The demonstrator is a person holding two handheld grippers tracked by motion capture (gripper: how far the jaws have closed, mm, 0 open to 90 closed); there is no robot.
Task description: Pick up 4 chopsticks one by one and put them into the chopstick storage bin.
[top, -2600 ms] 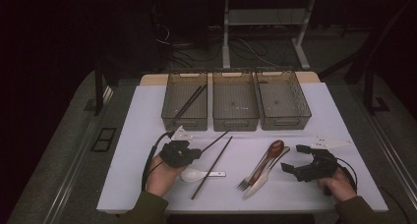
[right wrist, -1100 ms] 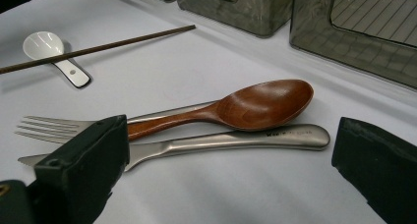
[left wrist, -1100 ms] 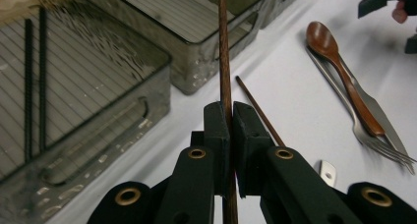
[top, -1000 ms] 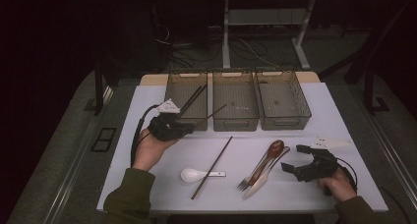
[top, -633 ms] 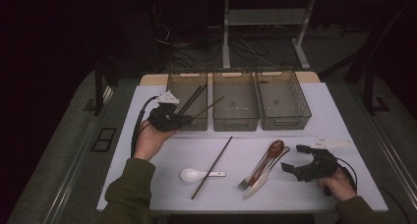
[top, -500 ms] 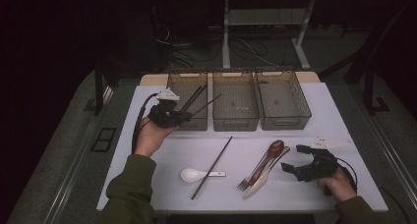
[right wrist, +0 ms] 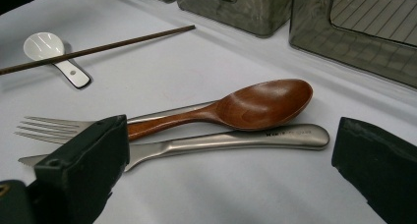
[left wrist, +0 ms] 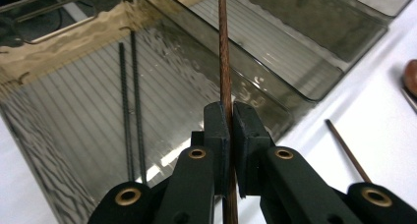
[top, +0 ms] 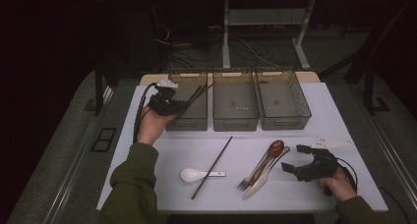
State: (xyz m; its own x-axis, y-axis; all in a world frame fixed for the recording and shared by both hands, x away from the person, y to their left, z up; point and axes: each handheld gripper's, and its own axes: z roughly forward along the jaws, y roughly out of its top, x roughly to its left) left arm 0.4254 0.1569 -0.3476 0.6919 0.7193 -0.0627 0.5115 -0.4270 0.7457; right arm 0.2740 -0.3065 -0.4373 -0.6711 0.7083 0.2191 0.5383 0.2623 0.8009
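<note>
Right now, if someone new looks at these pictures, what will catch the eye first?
First, the left tongs, shut on a brown chopstick above the leftmost bin, where two dark chopsticks already lie. Next, the wooden spoon lying on a fork and knife on the white table, just ahead of the open right tongs.
</note>
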